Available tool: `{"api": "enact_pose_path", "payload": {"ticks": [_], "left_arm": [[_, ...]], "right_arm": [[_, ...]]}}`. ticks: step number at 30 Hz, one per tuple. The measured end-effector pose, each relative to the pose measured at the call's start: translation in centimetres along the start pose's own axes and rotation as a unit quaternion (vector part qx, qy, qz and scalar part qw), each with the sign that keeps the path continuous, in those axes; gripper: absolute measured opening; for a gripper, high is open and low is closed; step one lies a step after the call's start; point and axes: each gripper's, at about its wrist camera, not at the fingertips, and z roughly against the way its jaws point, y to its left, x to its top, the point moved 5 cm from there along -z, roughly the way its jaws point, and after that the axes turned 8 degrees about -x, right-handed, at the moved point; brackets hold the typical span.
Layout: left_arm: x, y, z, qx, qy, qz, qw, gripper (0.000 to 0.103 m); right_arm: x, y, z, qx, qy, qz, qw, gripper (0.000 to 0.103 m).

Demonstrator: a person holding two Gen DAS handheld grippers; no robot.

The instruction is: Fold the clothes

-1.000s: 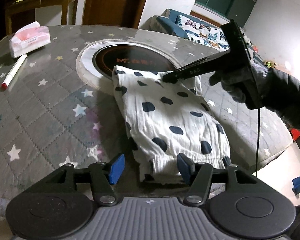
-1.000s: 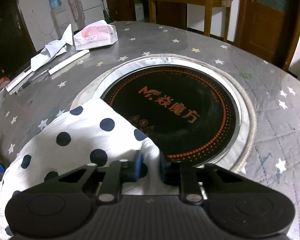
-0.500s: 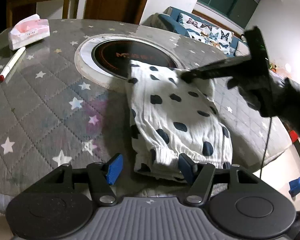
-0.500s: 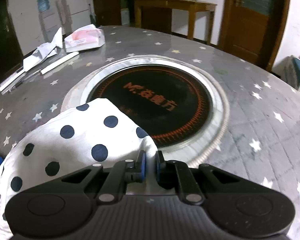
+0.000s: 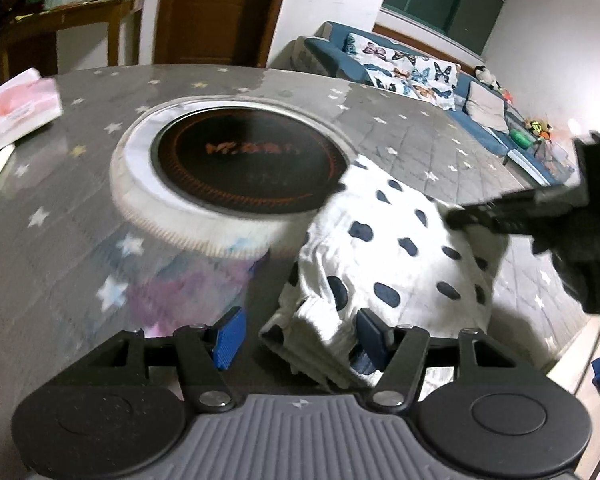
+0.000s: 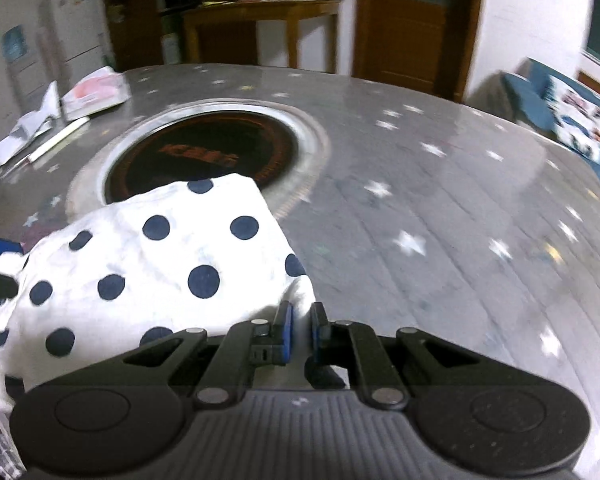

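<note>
Spotted garment (image 5: 396,256) has slid right off the cooktop ring (image 5: 180,224) — right tool (image 6: 299,328) pinching its corner, seemingly dragging; left tool (image 5: 296,336) gapes wide.

1. A home is shown, in a combined living and dining room.
2. A round worktop (image 5: 400,136) with a grey star-print quilted cover is seen, with a built-in round cooker plate (image 5: 248,168) set in its middle.
3. A blue sofa (image 5: 484,120) with butterfly-print cushions (image 5: 404,68) is placed along the far wall, under a dark window (image 5: 448,4).
4. A white refrigerator (image 6: 76,36) is seen against the wall in the right wrist view, beside a water dispenser (image 6: 18,64).
5. Brown wooden doors (image 5: 216,12) and a wooden side table (image 6: 260,28) are shown behind the worktop.
6. A pack of tissues (image 5: 20,110) is seen lying on the worktop.
</note>
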Motion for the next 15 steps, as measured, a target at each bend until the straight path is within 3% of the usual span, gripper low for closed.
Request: {"api": "enact_pose_path", "payload": {"ticks": [11,14,15], "left_arm": [[4.5,-2.2,-3.9,-0.017,-0.007,-0.029,0.9994,0.065],[4.9,-2.0,-4.6,-0.016,0.001,-0.015,0.9998,0.065],[5.0,-2.0,-4.8,-0.016,0.004,-0.009,0.9998,0.065]], "right_arm": [[-5.1,-6.3,3.6,-0.096,0.019,-0.078,0.992,0.008],[-5.8,-6.9,4.5,-0.099,0.022,-0.088,0.991,0.011],[-5.6,-6.6,4.9,-0.101,0.015,-0.081,0.991,0.018]]}}
